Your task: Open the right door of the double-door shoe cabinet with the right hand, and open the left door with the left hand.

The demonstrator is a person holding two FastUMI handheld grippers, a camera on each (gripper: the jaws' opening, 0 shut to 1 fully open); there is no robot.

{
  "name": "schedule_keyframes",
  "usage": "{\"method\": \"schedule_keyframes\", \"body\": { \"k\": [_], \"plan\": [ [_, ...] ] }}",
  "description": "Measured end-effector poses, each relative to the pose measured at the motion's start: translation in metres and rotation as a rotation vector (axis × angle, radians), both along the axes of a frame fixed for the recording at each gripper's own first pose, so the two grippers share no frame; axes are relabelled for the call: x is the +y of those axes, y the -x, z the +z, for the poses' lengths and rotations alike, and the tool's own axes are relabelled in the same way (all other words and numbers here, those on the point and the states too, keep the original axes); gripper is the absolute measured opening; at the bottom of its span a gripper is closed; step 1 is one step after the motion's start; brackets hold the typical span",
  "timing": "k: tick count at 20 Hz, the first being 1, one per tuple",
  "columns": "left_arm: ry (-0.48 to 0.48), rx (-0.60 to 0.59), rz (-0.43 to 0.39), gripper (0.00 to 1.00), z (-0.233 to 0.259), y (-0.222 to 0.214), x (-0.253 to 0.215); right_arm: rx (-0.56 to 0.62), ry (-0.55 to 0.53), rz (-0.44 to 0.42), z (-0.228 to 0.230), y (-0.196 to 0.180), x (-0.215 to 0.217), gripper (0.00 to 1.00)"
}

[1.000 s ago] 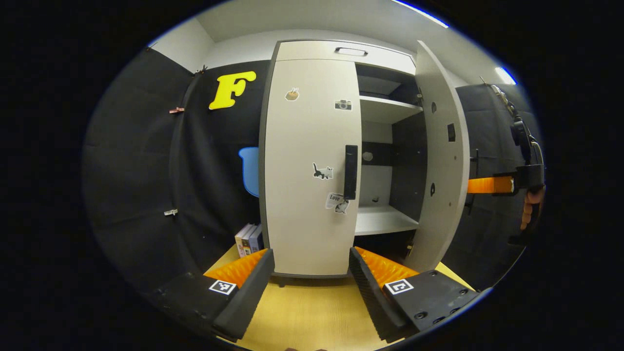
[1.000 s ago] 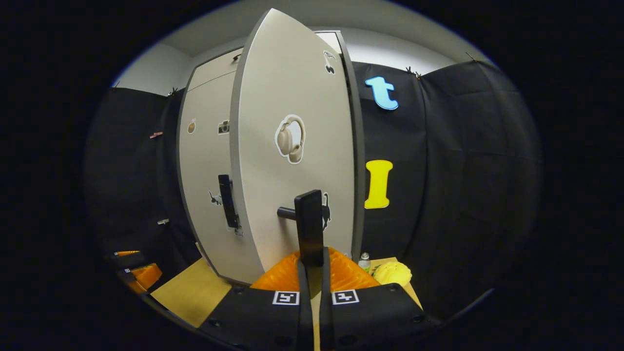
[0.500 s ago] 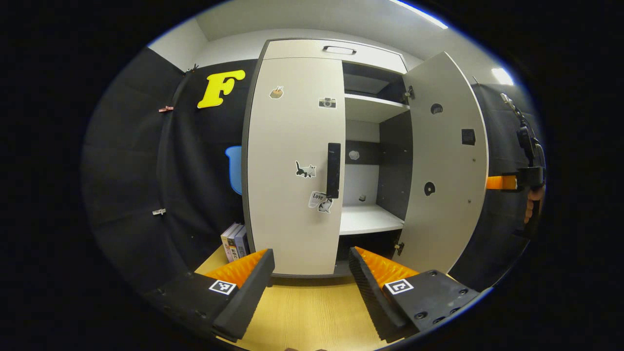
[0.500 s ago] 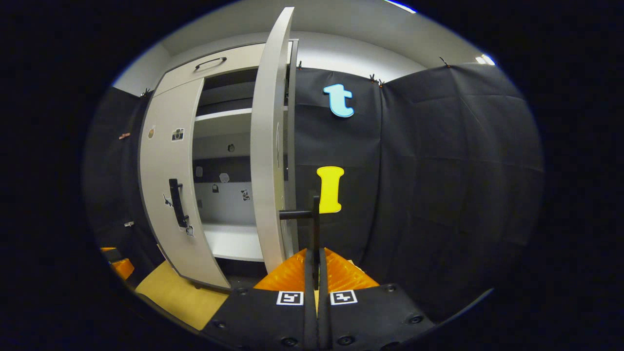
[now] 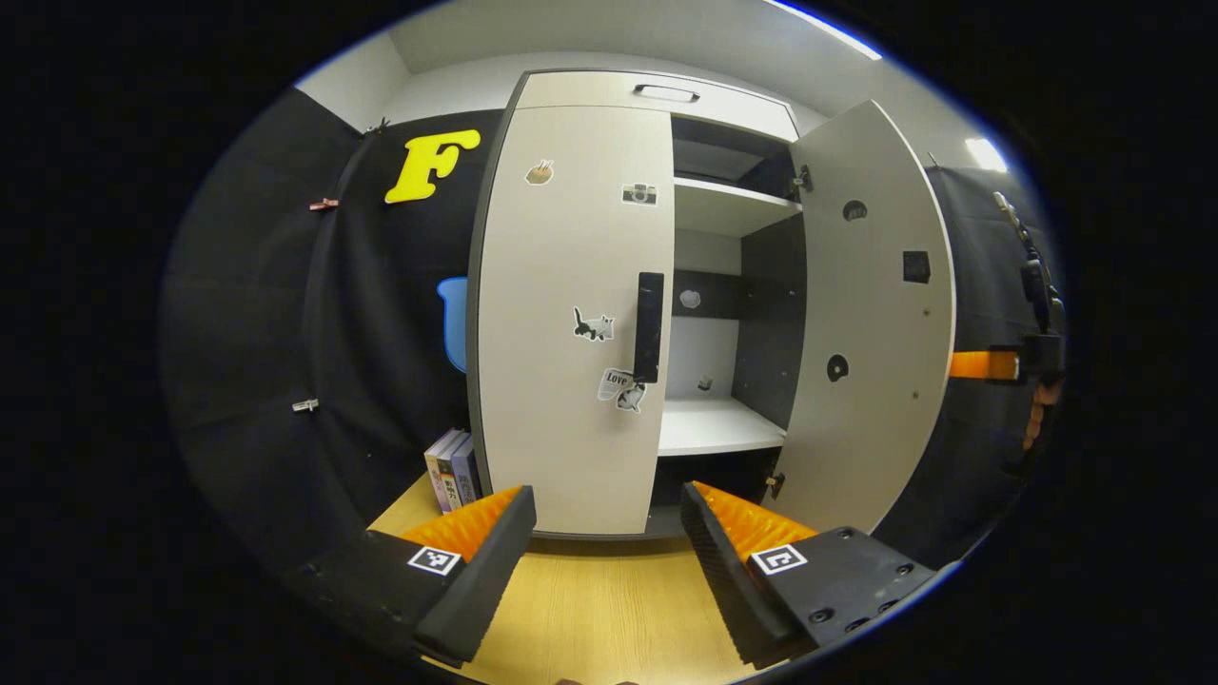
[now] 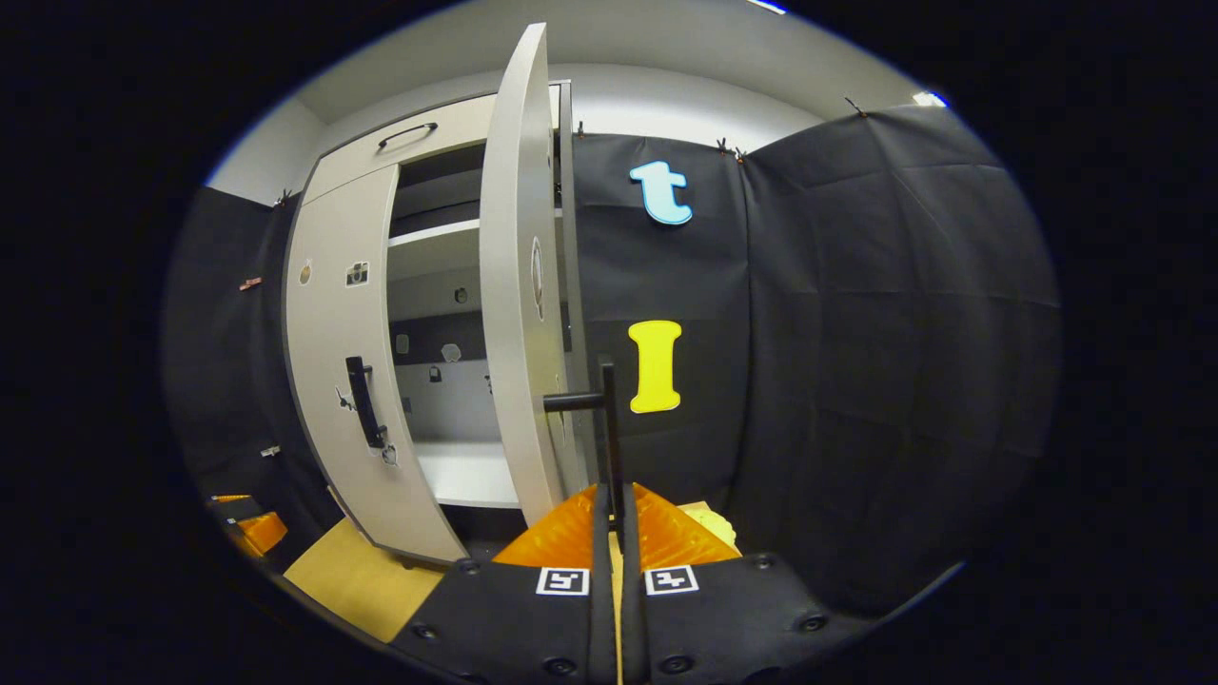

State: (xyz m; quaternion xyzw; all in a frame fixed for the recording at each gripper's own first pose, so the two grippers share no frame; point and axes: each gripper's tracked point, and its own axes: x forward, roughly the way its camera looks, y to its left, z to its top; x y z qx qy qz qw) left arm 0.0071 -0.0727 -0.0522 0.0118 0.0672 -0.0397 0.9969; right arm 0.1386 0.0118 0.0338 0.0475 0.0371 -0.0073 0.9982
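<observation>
The right gripper [image 6: 612, 518] has its fingers pressed together on the right door's handle [image 6: 605, 428]. That right door [image 6: 519, 285] stands swung wide; the left gripper view shows its inner face. The left gripper [image 5: 609, 552] hangs with fingers spread wide, holding nothing, above the tabletop [image 5: 590, 609], facing the closed left door [image 5: 561, 323] and its handle [image 5: 648, 326]. Books [image 5: 452, 468] stand left of the shoe cabinet [image 5: 666, 95].

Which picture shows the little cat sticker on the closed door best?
The left gripper view: the black-and-white cat sticker faces the camera on the closed cream left door, beside its black bar handle. The right gripper view shows that sticker tiny and slanted, hard to make out.
</observation>
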Motion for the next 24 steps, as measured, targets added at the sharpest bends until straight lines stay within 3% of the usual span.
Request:
{"method": "schedule_keyframes", "body": {
  "k": [7, 12, 13, 14, 17, 20, 22, 24],
  "plan": [
    [-0.013, -0.027, 0.049, 0.95, 0.024, -0.046, 0.010, 0.012, 0.062, -0.006, -0.014, 0.019, -0.011, 0.07],
    [-0.008, -0.068, 0.041, 0.95, 0.058, -0.096, 0.000, 0.053, 0.042, -0.024, -0.032, 0.035, -0.008, 0.09],
    [-0.003, -0.073, 0.032, 0.95, 0.063, -0.107, -0.005, 0.058, 0.037, -0.025, -0.035, 0.037, -0.006, 0.16],
    [0.005, -0.078, 0.024, 0.95, 0.068, -0.118, -0.011, 0.058, 0.038, -0.031, -0.038, 0.038, -0.007, 0.36],
    [0.030, -0.078, -0.001, 0.95, 0.073, -0.148, -0.026, 0.065, 0.032, -0.030, -0.047, 0.036, -0.007, 0.43],
    [0.013, -0.063, 0.003, 0.95, 0.068, -0.178, -0.036, 0.074, -0.003, -0.029, -0.055, 0.041, -0.005, 0.92],
    [0.020, -0.046, 0.015, 0.95, 0.061, -0.194, -0.041, 0.070, -0.028, -0.027, -0.060, 0.041, -0.004, 0.99],
    [0.024, -0.036, 0.021, 0.95, 0.057, -0.209, -0.045, 0.094, -0.026, -0.024, -0.067, 0.042, -0.004, 0.98]
  ]
}}
